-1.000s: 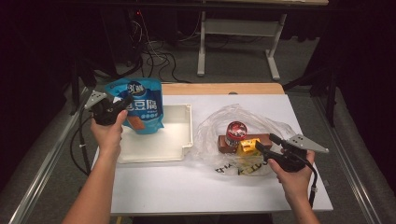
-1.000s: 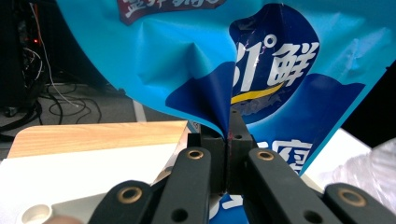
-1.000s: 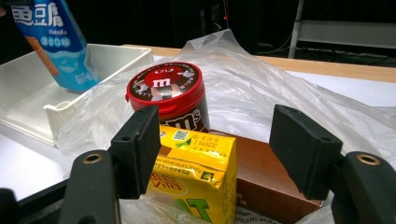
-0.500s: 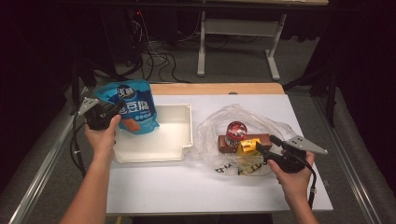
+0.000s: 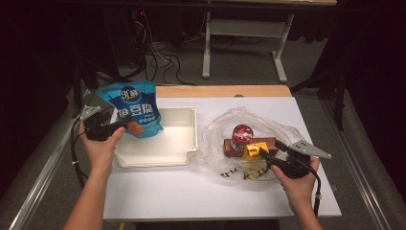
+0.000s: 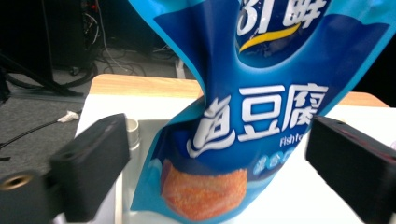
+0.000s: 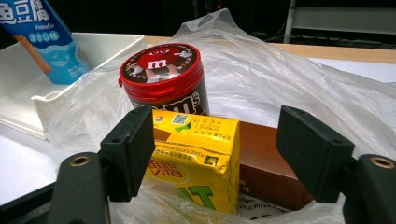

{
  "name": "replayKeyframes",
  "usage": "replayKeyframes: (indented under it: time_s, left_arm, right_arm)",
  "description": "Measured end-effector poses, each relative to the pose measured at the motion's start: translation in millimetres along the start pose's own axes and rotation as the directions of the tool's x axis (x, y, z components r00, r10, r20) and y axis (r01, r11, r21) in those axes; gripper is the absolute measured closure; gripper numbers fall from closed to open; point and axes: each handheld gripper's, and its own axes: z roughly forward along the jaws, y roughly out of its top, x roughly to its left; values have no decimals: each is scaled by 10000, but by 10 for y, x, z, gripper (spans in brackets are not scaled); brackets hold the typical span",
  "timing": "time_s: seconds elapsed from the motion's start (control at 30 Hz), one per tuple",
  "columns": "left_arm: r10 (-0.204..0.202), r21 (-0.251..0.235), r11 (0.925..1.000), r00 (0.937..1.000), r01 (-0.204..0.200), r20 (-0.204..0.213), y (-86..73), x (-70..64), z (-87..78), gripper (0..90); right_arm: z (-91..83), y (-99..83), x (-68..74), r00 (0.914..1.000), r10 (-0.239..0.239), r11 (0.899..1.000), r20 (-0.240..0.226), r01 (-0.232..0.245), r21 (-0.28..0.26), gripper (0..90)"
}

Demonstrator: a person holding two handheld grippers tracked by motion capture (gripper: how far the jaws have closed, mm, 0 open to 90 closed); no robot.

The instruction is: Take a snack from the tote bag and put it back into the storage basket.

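so, one snack moved, three left

we have the left gripper (image 5: 125,125) with jaws spread around the blue foil snack pouch (image 5: 134,107) over the white plastic tray (image 5: 189,125). our right gripper (image 7: 217,154), jaws spread, frames the yellow drink carton (image 7: 198,158) in the clear plastic bag (image 5: 218,129).

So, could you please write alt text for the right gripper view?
Two open black jaws frame a yellow drink carton lying on a clear plastic bag. Behind it stand a red-lidded candy jar and a brown box.
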Motion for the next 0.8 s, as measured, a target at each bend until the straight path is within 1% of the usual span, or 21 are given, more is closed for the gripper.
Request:
replayKeyframes:
  time_s: [0.1, 0.17, 0.27, 0.33, 0.37, 0.4, 0.43, 0.5, 0.6, 0.63, 0.7, 0.8]
  left_arm:
    - [66, -94, 9999, 9999, -65, 93, -11, -67, -93, 3]
    - [-3, -109, 9999, 9995, 7, 306, -30, -130, -169, 3]
    - [-10, -144, 9999, 9982, 19, 604, -100, -233, -276, 2]
    - [10, -19, 10000, 9966, -8, 829, -177, -288, -335, 2]
    - [85, 28, 10000, 9957, -88, 923, -224, -311, -359, 2]
    - [119, 107, 9999, 9953, -130, 960, -269, -331, -381, 2]
    - [19, 183, 9998, 9948, -38, 1023, -309, -349, -403, 2]
    - [-98, 225, 9997, 9942, 74, 1075, -389, -379, -446, 2]
    - [-207, 335, 9993, 9923, 167, 1222, -531, -444, -502, 2]
    - [-141, 489, 9988, 9919, 80, 1262, -587, -474, -504, 2]
    - [219, 781, 9964, 9903, -328, 1370, -695, -540, -520, 2]
    - [272, 951, 9946, 9874, -425, 1561, -795, -627, -572, 2]
  right_arm:
    - [-2, 6, 20, 10000, 6, 10000, 83, -6, 17, 263]
    - [-1, 9, 27, 9999, 13, 10000, 109, -13, 68, 248]
    - [5, 13, 41, 9999, 67, 9998, 155, -70, 159, 206]
    - [11, 16, 62, 9998, 61, 9997, 165, -66, 256, 178]
    - [15, 17, 77, 9998, 58, 9996, 192, -64, 291, 172]
    - [19, 19, 92, 9999, 73, 9995, 153, -78, 315, 166]
    - [25, 20, 107, 9999, 73, 9994, 112, -77, 351, 156]
    - [40, 24, 133, 9998, 69, 9992, 177, -76, 403, 131]
    - [86, 23, 174, 9994, 263, 9984, 241, -275, 499, 98]
    - [108, 22, 189, 9989, 346, 9979, 329, -363, 530, 85]
    - [162, 18, 229, 9978, 463, 9968, 480, -492, 628, 67]
    - [246, -15, 297, 9953, 249, 9956, 939, -331, 872, 63]
